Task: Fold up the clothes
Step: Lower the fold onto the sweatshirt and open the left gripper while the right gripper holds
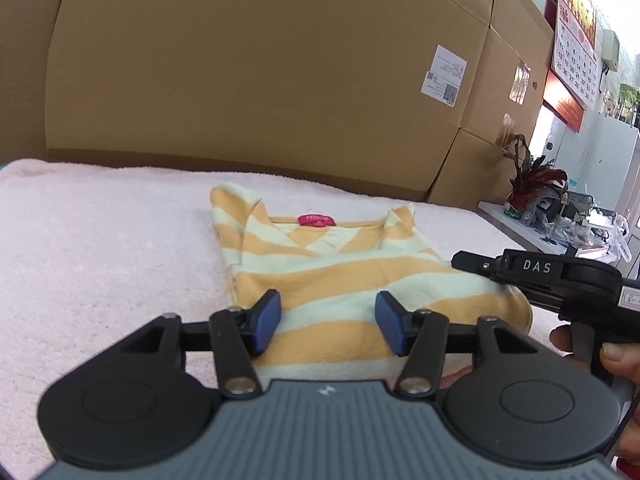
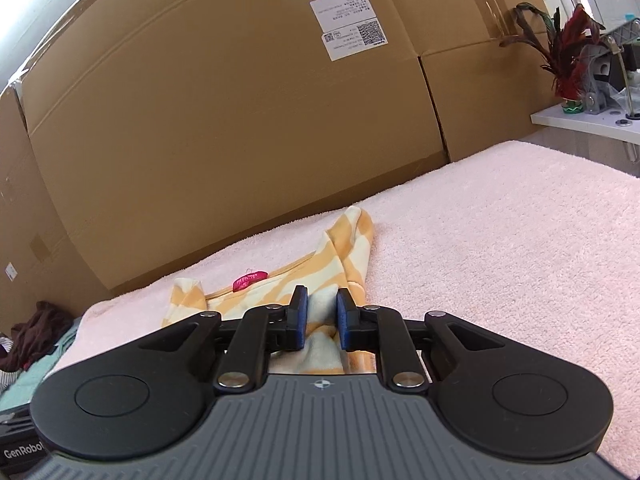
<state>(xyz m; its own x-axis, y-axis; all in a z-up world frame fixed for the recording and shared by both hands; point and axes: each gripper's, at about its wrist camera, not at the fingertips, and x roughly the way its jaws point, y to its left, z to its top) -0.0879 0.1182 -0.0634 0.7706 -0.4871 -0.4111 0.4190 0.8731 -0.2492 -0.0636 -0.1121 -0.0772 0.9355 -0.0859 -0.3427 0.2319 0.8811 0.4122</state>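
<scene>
Orange-and-cream striped shirt [image 1: 344, 280] lies folded on the pink towel-covered surface [image 1: 100, 248]. Left gripper [image 1: 328, 322] stands open above its near hem, pads clear. Right gripper [image 2: 322, 316] pinches a raised fold of the shirt's edge.

The folded shirt [image 1: 340, 276] carries broad wavy bands of soft orange and pale cream, with a bright pink label [image 1: 316, 220] at its neckline; it lies on a fluffy, pale pink towel [image 1: 100, 248] with no pattern. Each claw, the left claw [image 1: 328, 324] and the right claw [image 2: 322, 320], has black arms, blue pads and a ribbed grey body; the cardboard boxes [image 1: 260, 60] are plain tan with a white printed sticker [image 1: 165, 76]. The wall calendar [image 1: 576, 40] is red and gold with a white date grid; the potted plant [image 2: 568, 44] shows dark red and green leaves.
</scene>
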